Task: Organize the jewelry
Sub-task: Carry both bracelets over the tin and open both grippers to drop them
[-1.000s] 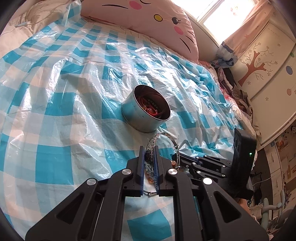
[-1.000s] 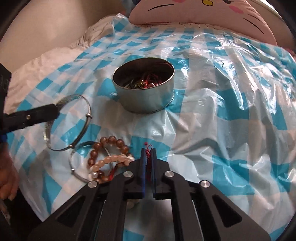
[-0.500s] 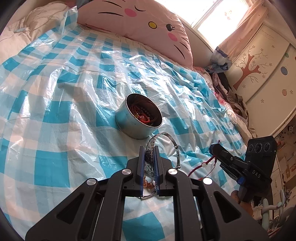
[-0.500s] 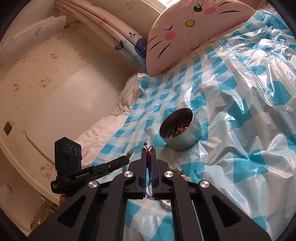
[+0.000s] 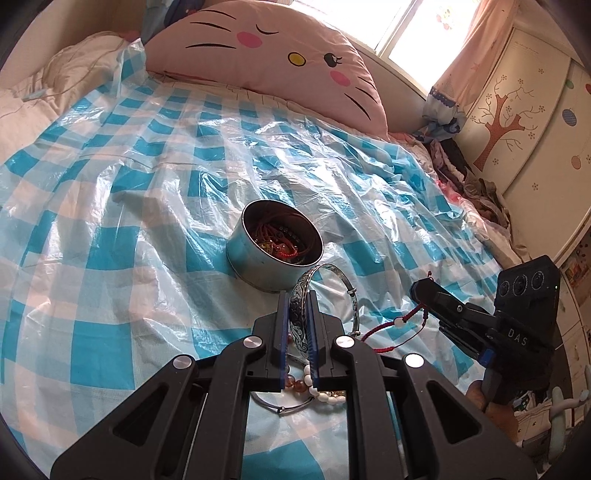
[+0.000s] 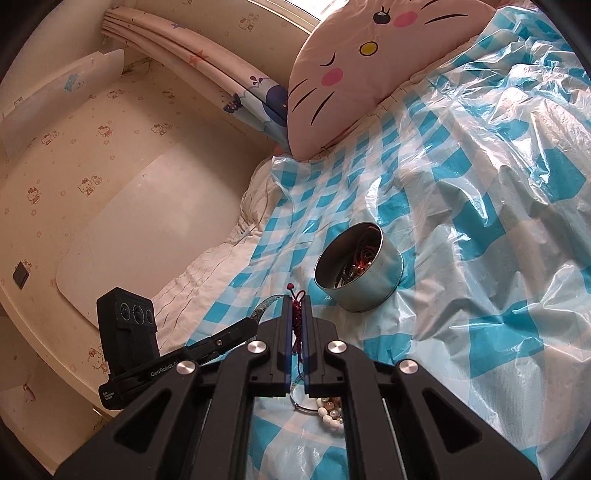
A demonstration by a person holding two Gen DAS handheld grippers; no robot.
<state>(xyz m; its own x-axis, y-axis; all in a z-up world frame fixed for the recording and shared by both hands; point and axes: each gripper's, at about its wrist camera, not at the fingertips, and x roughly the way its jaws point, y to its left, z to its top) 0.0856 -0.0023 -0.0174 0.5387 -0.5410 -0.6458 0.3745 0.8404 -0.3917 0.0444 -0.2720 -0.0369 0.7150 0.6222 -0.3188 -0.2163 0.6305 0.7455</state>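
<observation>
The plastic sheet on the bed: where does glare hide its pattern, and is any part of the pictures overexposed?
Left wrist view: the plastic sheet shines white in crumpled streaks beyond the tin, washing out the blue checks; the window is blown out. Right wrist view: strong glare on the folds at the right; the tin's wall reflects light, but its contents stay readable.
</observation>
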